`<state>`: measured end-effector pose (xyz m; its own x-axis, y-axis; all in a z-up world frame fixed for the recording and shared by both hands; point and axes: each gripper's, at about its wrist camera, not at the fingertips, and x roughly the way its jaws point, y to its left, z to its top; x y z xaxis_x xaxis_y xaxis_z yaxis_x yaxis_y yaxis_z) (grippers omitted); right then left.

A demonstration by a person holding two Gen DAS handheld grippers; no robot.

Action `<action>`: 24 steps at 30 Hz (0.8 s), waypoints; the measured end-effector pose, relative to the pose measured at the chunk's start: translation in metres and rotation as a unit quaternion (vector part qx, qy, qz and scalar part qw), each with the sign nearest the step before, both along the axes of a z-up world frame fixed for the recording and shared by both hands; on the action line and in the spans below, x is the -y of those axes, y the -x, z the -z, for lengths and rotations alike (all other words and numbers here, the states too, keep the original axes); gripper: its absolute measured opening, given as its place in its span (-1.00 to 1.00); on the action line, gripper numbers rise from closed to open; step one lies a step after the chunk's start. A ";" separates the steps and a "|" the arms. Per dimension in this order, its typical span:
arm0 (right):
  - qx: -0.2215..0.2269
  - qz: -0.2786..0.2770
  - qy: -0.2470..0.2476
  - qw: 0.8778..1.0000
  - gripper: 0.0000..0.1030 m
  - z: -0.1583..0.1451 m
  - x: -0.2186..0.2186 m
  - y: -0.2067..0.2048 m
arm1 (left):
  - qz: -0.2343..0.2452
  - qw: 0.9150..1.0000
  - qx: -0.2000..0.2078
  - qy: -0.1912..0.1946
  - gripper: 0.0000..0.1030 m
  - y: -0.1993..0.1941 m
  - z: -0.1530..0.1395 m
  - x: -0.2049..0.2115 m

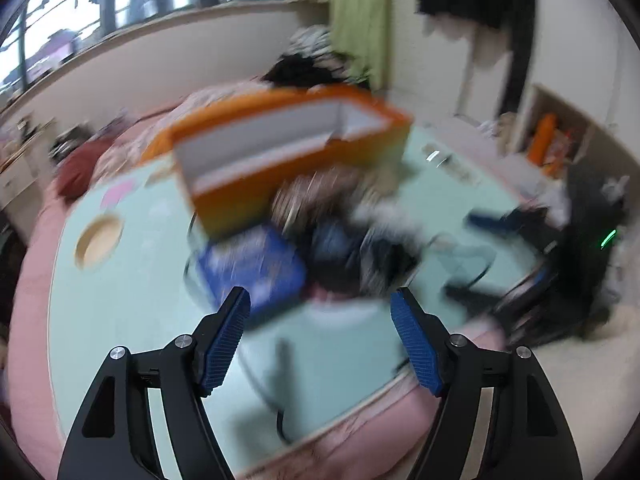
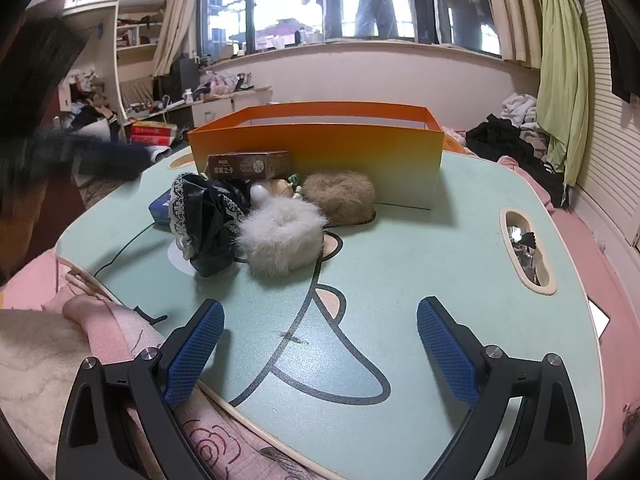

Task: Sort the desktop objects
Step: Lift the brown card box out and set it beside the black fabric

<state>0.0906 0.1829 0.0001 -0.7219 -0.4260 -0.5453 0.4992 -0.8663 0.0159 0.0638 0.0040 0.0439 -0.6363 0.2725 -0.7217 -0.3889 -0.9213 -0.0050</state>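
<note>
Plainly little is sorted: ahead of the empty, spread left claw (image 1: 320, 300) (right claw (image 2: 320, 320) likewise) the hair ties (image 2: 280, 236) lie outside the orange box (image 2: 316, 160).

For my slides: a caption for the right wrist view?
Open right gripper hovers over mint lap table; fluffy scrunchies, black lace cloth and orange box ahead.

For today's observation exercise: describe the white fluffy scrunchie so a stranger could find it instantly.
Start at the orange box standing on the pale green table. A small pile of objects lies in front of it; the white fluffy scrunchie is at the near edge. Unlike the brown fluffy scrunchie behind it, it is white.
</note>
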 end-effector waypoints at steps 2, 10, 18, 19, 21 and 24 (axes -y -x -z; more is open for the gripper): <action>0.000 0.000 0.000 1.000 0.90 0.000 0.000 0.000 | -0.018 1.000 0.015 0.000 0.42 0.001 0.022 0.000; 0.001 0.002 0.003 1.000 0.90 -0.003 -0.003 0.000 | -0.066 0.997 -0.040 -0.006 0.85 0.014 0.034 0.001; 0.001 0.005 0.004 1.000 0.90 -0.002 -0.002 0.002 | -0.079 0.995 -0.053 -0.010 0.99 0.016 0.039 0.002; 0.001 0.005 0.003 1.000 0.90 -0.002 -0.003 0.002 | -0.080 0.995 -0.054 -0.010 0.99 0.016 0.038 0.002; 0.001 0.008 0.006 1.000 0.90 -0.002 -0.004 0.002 | -0.081 0.995 -0.055 -0.011 0.99 0.018 0.040 0.002; 0.002 0.013 0.025 1.000 0.65 -0.006 -0.012 0.003 | -0.081 0.995 -0.054 -0.012 0.99 0.020 0.042 0.003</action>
<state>0.0873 0.1952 0.0065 -0.7308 -0.4351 -0.5258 0.4773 -0.8766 0.0620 0.0435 0.0013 0.0021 -0.7471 0.1765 -0.6409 -0.2344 -0.9721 0.0056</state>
